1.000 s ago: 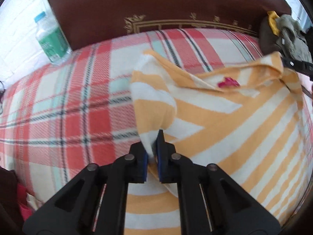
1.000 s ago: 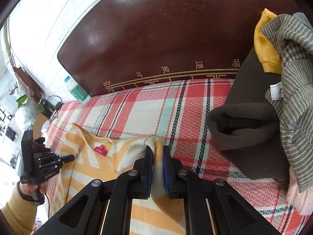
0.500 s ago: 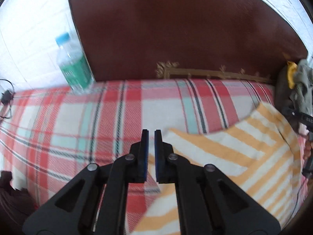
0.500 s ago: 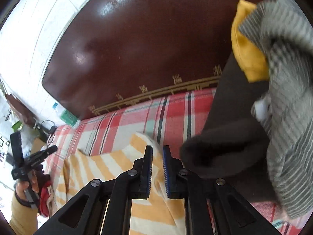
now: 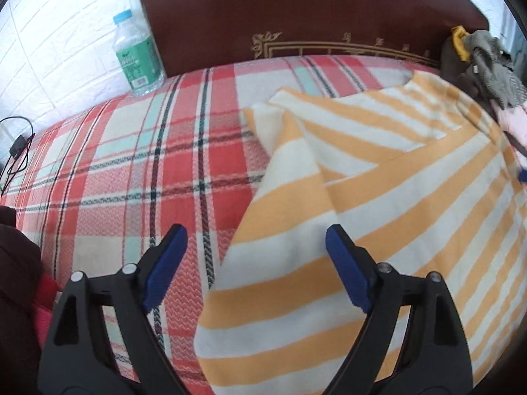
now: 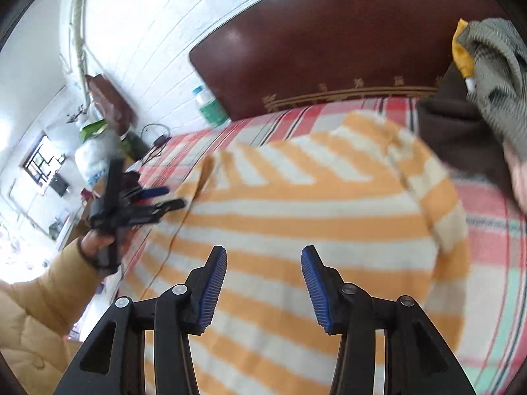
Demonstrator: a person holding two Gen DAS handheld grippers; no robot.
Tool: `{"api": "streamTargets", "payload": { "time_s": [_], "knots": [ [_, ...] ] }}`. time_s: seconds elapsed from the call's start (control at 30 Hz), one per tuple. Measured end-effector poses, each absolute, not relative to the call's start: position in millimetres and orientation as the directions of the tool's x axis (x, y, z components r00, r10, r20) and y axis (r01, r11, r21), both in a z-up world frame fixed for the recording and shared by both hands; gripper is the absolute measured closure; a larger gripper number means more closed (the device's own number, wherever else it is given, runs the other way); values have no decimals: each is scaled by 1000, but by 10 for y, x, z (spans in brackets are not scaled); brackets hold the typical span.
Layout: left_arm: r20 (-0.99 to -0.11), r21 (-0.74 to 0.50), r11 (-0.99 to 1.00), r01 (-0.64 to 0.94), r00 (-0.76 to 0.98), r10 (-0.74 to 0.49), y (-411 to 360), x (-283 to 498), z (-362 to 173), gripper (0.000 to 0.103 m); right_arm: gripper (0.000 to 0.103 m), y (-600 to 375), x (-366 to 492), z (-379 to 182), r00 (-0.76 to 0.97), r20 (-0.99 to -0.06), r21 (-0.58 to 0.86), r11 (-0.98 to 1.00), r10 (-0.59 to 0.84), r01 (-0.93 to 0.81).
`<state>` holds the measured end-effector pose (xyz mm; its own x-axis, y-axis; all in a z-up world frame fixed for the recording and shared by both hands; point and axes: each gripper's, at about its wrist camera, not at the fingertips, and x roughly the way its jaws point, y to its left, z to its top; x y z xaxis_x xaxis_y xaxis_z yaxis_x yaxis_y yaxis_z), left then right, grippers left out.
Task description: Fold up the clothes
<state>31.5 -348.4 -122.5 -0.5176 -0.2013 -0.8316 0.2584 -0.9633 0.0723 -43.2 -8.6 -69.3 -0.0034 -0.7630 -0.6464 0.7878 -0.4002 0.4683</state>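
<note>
**Both tongs let go — striped garment laid out on the bed**

A second ago each gripper was pinched on an edge of the orange-and-white striped garment (image 5: pixel 378 217), holding it up off the plaid bedcover (image 5: pixel 131 171). Now the left gripper (image 5: pixel 253 263) stands wide open with nothing between its blue pads, its span straddling the garment's left edge. The right gripper (image 6: pixel 263 283) is also spread wide and empty, hovering over the middle of the cloth.

The garment lies on the right half of the bed, its top reaching toward the headboard (image 5: pixel 296 10). The pink tag seen earlier is out of sight, and a flap is doubled over near the left edge — judged a fold or flip just laid down. Whether more folds are due cannot be told.

Around:
- water bottle (image 5: pixel 138 62) at the far-left corner by the headboard, well apart from the cloth
- pile of other clothes (image 6: pixel 477 105) at the far-right corner, touching or just beside the garment's upper right — likeliest to crowd any work on that side
- cable (image 5: pixel 16 151) at the left edge
</note>
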Motion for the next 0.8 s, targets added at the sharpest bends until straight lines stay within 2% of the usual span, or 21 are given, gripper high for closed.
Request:
{"api": "streamTargets", "payload": {
  "time_s": [0.1,0.17,0.2,0.23,0.27,0.3,0.63,0.8],
  "knots": [
    [-837,31,-964,266,-520,-171,-3552,267,-1317,17,55,23,-178,-777,-11,-641,479,-411,-767,776],
    [-841,-27,-973,229,-531,-101,-3570,240,-1353,41,55,125,-43,-816,-12,-633,503,-424,-774,753],
    [-844,-48,-976,213,-532,-75,-3565,234,-1351,61,54,167,-2,-841,-19,-627,515,-433,-778,739],
    [-845,-68,-978,197,-532,-49,-3560,228,-1350,74,53,209,20,-867,-25,-627,525,-446,-778,725],
    [-847,-88,-979,182,-532,-23,-3555,222,-1347,85,52,245,25,-893,-35,-630,532,-464,-776,709],
    [-850,-65,-981,181,-525,-41,-3528,217,-1320,91,52,280,25,-916,-46,-632,538,-481,-773,692],
    [-827,9,-954,300,-534,-176,-3859,-114,-1100,94,52,699,-171,-723,-190,-599,545,-570,-778,615],
    [-816,42,-934,356,-528,-238,-4064,-332,-1008,94,52,821,-216,-709,-220,-613,533,-602,-759,594]
  ]
}}
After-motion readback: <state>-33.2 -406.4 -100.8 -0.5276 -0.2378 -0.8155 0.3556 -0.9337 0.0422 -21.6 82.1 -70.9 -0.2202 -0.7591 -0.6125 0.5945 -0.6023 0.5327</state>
